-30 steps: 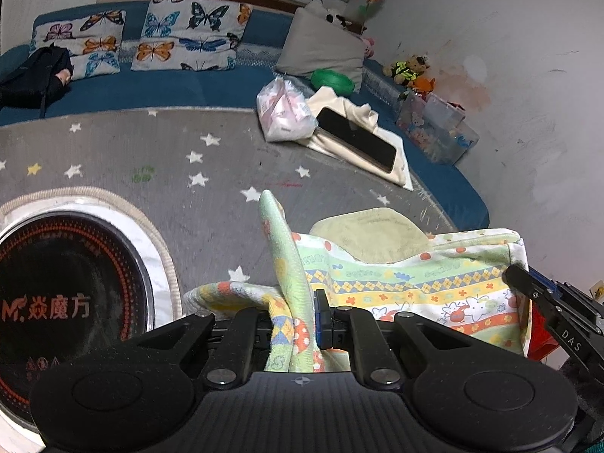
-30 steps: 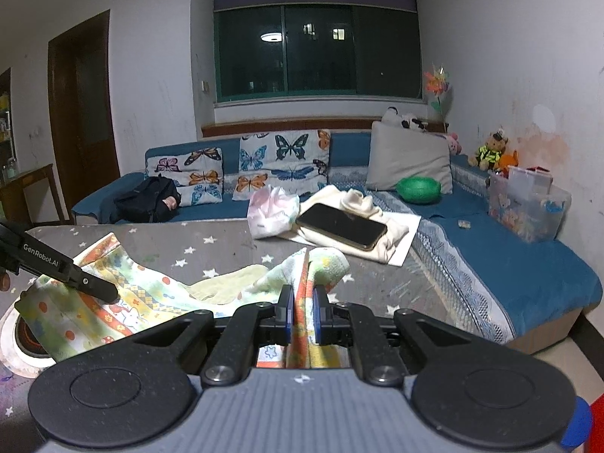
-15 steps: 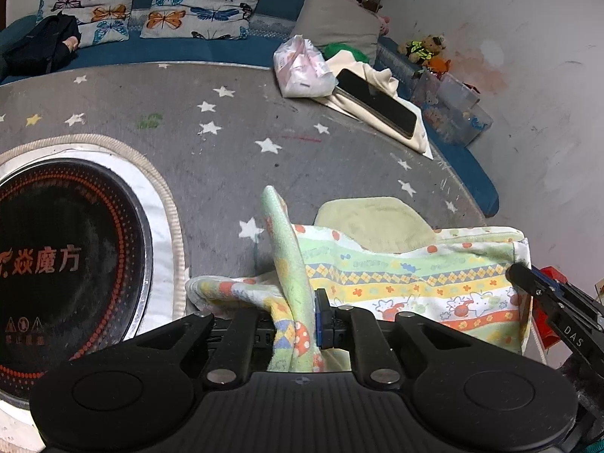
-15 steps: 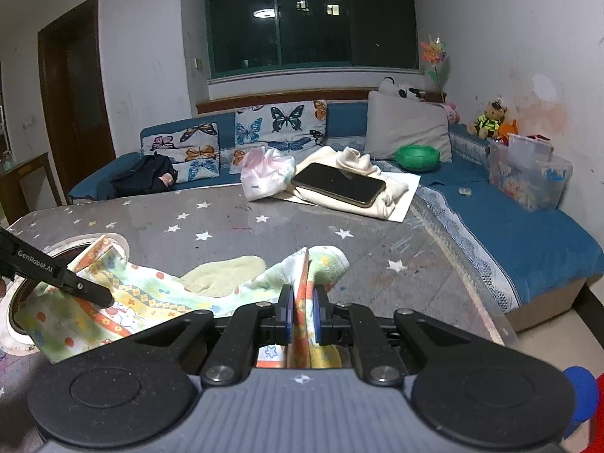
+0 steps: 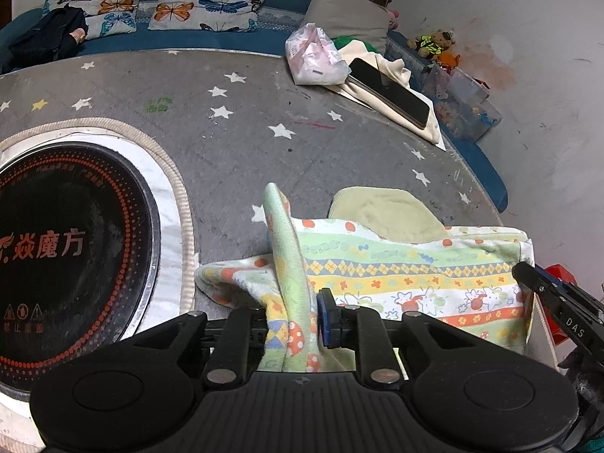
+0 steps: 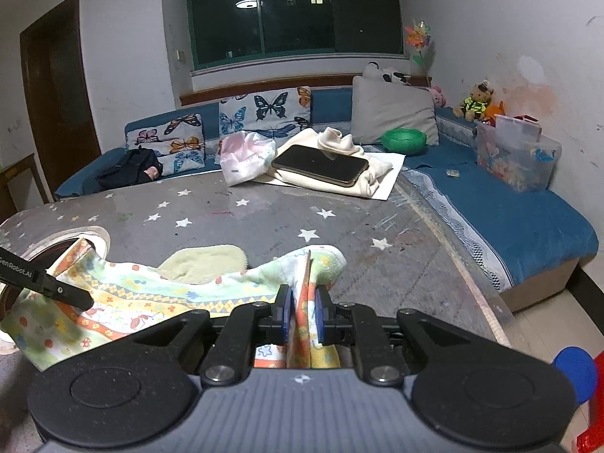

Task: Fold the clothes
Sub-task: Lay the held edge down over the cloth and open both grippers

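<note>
A small pastel garment (image 5: 396, 271) with stripes, rabbits and mushrooms lies spread on the grey star-patterned table cover (image 5: 234, 143), its pale green inner panel (image 5: 385, 215) showing. My left gripper (image 5: 292, 313) has a bunched fold of its left edge between the pads; the jaws are opening, with cloth still filling the gap. My right gripper (image 6: 304, 313) has the garment's (image 6: 151, 290) right edge between its blue pads, and these jaws are opening too. Each view shows the other gripper's tip at the far edge of the cloth: the right gripper (image 5: 528, 275) and the left gripper (image 6: 75, 296).
A round black induction hob (image 5: 68, 245) is set into the table at the left. At the back lie a phone (image 6: 321, 164) on folded cream cloth and a pink plastic bag (image 6: 245, 154). A blue sofa (image 6: 509, 207) with cushions wraps behind. The table edge (image 6: 475, 287) runs down the right.
Both grippers have sunk toward the table and the garment now rests lower and flatter on it. The gap between each pair of jaws looks slightly wider.
</note>
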Tool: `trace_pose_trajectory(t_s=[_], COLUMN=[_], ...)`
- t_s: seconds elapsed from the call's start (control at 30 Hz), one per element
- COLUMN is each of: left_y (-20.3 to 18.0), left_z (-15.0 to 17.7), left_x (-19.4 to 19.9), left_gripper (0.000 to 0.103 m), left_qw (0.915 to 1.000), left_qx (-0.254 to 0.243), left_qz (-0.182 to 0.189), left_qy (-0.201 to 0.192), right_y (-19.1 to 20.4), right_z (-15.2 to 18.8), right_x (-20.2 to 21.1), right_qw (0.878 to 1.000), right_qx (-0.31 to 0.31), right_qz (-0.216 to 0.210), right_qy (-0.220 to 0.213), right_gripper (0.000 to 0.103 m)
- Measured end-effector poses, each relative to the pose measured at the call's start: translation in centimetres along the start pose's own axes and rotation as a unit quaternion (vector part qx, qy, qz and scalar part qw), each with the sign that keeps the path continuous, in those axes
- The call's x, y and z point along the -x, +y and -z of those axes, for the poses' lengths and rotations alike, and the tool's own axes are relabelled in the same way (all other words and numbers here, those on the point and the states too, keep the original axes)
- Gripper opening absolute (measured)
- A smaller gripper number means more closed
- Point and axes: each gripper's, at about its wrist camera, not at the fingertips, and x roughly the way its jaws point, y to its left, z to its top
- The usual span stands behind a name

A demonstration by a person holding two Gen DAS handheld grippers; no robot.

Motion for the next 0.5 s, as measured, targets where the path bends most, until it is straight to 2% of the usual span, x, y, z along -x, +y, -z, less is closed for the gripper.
trace_pose_trajectory(t_s=[0.37, 0.5], left_y=[-0.2, -0.2], left_z=[0.4, 0.5], left_x=[0.1, 0.2], left_gripper=[0.029, 0.033], left_qw=[0.9999, 0.9999], left_qx=[-0.006, -0.009], left_qz=[-0.008, -0.007], left_qy=[0.003, 0.003], right_y=[-0.9, -0.8], right_z=[-0.2, -0.1], right_x=[0.8, 1.1], right_qw=[1.000, 1.000], right_qx=[-0.003, -0.002], right_qz=[0.016, 0.016], right_qy=[-0.006, -0.008], right_gripper=[0.015, 0.024])
